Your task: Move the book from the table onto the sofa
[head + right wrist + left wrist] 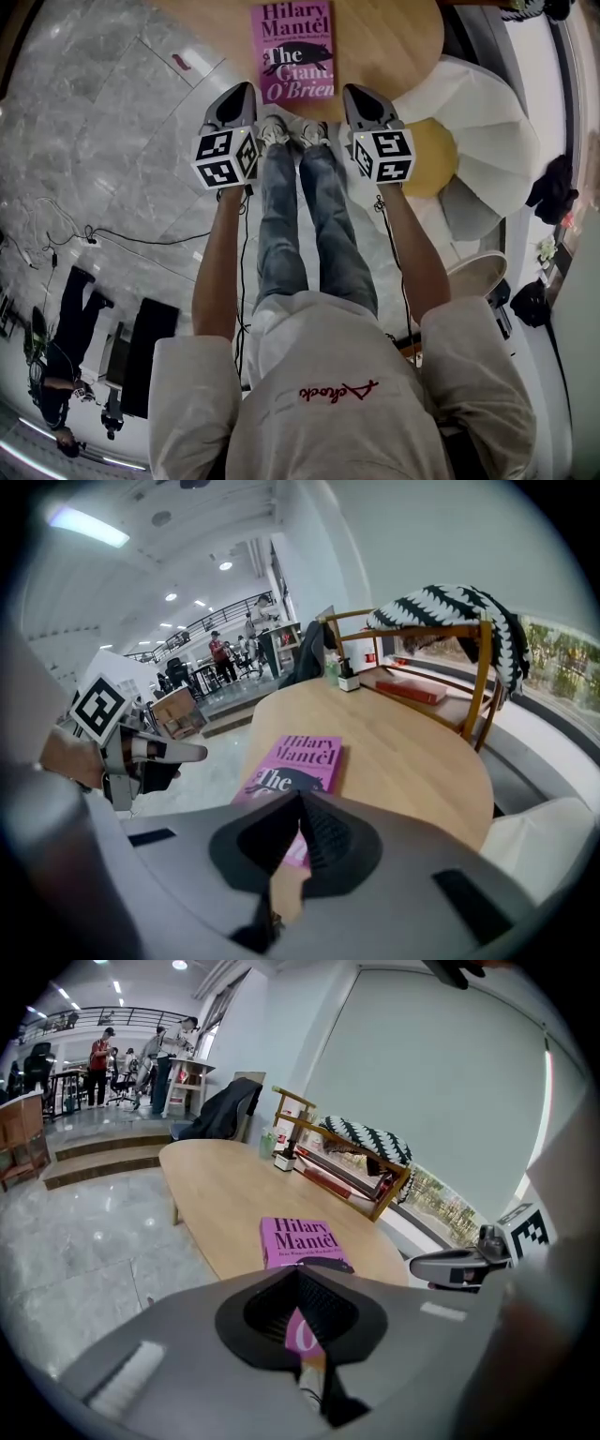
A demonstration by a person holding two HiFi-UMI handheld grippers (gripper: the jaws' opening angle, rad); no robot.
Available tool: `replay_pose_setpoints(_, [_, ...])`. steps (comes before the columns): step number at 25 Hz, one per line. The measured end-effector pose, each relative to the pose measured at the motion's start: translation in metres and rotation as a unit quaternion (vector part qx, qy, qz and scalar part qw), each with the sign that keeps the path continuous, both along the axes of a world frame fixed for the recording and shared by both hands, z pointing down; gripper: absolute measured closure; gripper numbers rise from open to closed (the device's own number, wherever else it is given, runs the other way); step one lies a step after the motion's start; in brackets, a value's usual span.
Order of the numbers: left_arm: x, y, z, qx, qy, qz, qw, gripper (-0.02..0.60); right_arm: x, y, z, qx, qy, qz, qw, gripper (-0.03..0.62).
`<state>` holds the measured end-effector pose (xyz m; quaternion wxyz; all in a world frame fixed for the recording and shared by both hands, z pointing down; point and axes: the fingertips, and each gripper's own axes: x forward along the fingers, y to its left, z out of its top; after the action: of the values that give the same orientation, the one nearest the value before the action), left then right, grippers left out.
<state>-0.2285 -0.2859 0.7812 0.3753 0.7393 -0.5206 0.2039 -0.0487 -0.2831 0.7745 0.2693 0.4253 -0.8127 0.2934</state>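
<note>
**Magenta book at the table's near edge, neither gripper on it yet**

The book (296, 52), Hilary Mantel's "The Giant, O'Brien", lies flat and cover up on the oval wooden table (394, 37), hard against the edge nearest me. I cannot tell whether its lower edge hangs over that rim.

I hold both grippers short of the table, tilted downward. The left gripper (242, 91) sits just off the book's near left corner and the right gripper (354, 92) just off its near right corner. Neither touches the cover. In both gripper views the jaws are pressed together with nothing between them, and the book shows beyond the tips.

I judge this to be the approach: the pickup has not begun.

The next move calls for spreading the jaws first. A flat book gives little to bite on, so I would bring one jaw under a side or the near edge and the other on top. Pinching from both sides at once should stop the cover flopping open.

The white sofa (487, 131), with its yellow cushion (433, 157), stands just off the table's right edge, so the carry should be a short swing to the right.
</note>
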Motion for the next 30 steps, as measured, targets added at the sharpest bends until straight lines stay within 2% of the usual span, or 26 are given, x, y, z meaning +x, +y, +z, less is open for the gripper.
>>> replay_pose_setpoints(4, [0.000, 0.005, 0.012, -0.012, 0.009, -0.009, 0.9999, 0.572, -0.002, 0.005, 0.011, -0.011, -0.005, 0.000, 1.000, 0.586])
replay_pose_setpoints(8, [-0.001, 0.005, 0.020, -0.019, 0.022, -0.012, 0.9995, 0.572, -0.007, 0.006, 0.017, -0.022, -0.041, 0.006, 0.999, 0.575])
replay_pose_setpoints(10, [0.002, 0.007, 0.025, -0.025, 0.035, -0.008, 0.9990, 0.480, -0.009, 0.007, 0.020, -0.029, -0.060, 0.009, 0.998, 0.445])
replay_pose_setpoints(11, [0.003, 0.008, 0.027, -0.030, 0.039, -0.006, 0.9988, 0.443, -0.010, 0.009, 0.022, -0.033, -0.064, 0.008, 0.997, 0.430])
replay_pose_setpoints(14, [0.006, 0.013, 0.034, -0.038, 0.043, 0.003, 0.9983, 0.400, -0.011, 0.011, 0.027, -0.039, -0.063, 0.008, 0.997, 0.405])
replay_pose_setpoints(21, [0.005, 0.012, 0.049, -0.049, 0.044, 0.000, 0.9978, 0.393, -0.016, 0.006, 0.041, -0.052, -0.059, 0.004, 0.997, 0.387])
replay_pose_setpoints(30, [0.010, -0.016, 0.078, -0.070, 0.048, 0.014, 0.9963, 0.388, -0.024, -0.026, 0.072, -0.082, -0.075, 0.019, 0.994, 0.372])
